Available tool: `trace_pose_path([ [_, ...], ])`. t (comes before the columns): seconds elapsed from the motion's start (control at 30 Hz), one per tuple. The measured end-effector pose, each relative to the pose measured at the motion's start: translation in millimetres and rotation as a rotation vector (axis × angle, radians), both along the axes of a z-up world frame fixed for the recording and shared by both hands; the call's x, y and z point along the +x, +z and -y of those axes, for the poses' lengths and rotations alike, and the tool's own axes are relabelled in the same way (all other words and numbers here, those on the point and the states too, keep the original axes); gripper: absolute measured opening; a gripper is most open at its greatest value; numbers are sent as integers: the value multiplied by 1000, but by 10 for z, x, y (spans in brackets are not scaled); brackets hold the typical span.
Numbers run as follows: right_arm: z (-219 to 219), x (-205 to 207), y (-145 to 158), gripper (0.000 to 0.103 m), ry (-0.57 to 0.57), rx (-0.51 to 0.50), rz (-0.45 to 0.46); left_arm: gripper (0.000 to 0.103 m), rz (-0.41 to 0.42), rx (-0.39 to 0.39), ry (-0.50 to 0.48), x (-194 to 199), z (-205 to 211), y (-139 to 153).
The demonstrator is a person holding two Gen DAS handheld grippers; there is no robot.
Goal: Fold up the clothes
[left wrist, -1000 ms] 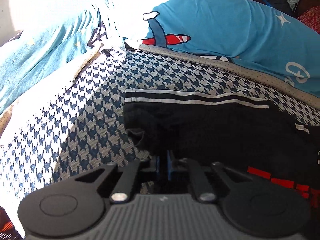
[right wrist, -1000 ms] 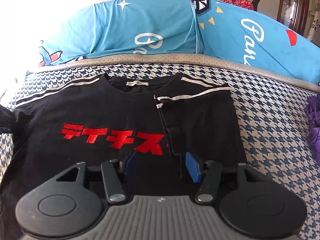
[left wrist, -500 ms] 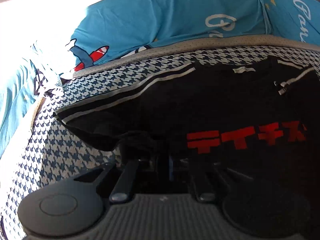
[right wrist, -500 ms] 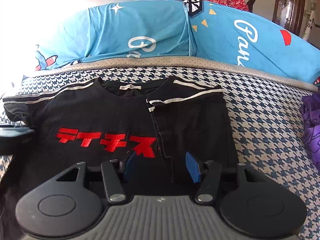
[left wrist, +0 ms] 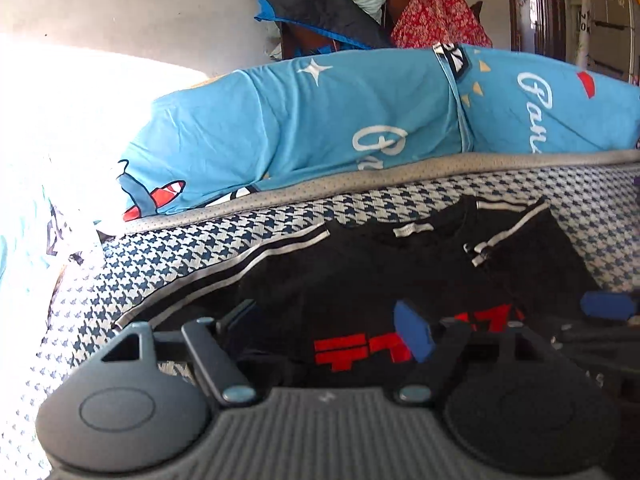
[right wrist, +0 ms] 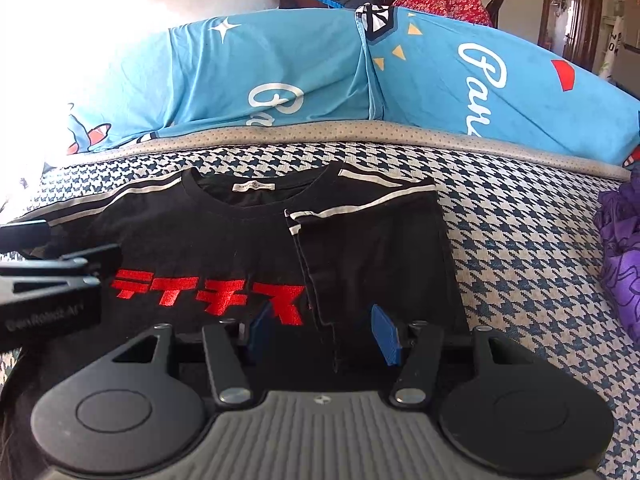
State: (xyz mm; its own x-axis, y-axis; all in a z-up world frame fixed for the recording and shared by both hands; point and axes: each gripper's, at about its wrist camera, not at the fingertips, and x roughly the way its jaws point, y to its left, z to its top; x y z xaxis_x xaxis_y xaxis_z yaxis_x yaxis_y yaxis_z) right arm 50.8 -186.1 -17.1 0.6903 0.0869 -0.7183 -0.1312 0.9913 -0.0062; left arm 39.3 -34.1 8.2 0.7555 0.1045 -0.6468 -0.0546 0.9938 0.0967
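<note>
A black T-shirt (right wrist: 224,240) with red characters and white shoulder stripes lies face up on the bed. Its right side (right wrist: 372,264) is folded over the chest, while the left sleeve (left wrist: 208,280) lies spread out to the side. My left gripper (left wrist: 328,320) hovers open over the shirt's left part, holding nothing. It also shows at the left edge of the right wrist view, left gripper (right wrist: 68,246). My right gripper (right wrist: 322,334) is open low over the shirt's lower middle, straddling the folded edge. One of its blue pads (left wrist: 608,306) shows in the left wrist view.
The houndstooth bed cover (right wrist: 520,240) surrounds the shirt. Blue printed pillows (right wrist: 280,72) line the far edge. A purple garment (right wrist: 624,248) lies at the right. Clothes hang on furniture (left wrist: 436,12) behind the bed. Strong sunlight washes out the left.
My left gripper was shut on the left sleeve and has now opened and let it go, swinging right toward the shirt's middle. The right gripper stayed open and barely moved.
</note>
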Motion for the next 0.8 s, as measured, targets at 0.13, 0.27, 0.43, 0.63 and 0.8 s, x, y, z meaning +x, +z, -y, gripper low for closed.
trace_pose_path([
  [0.13,-1,3,5,54,-1,-2,1,74,9,-97,71,-24,-224,141],
  [0.27,-5,-7,11,54,4,-2,4,74,-7,-162,140,-86,-422,199],
  [0.43,-19,5,-7,54,15,-18,-2,74,-27,-229,219,-162,-648,252],
  [0.63,-12,-6,-12,54,26,-33,-3,73,-58,-287,272,-188,-884,160],
  [0.8,-35,-13,-8,54,35,-30,-2,72,-85,-353,320,-198,-1110,81],
])
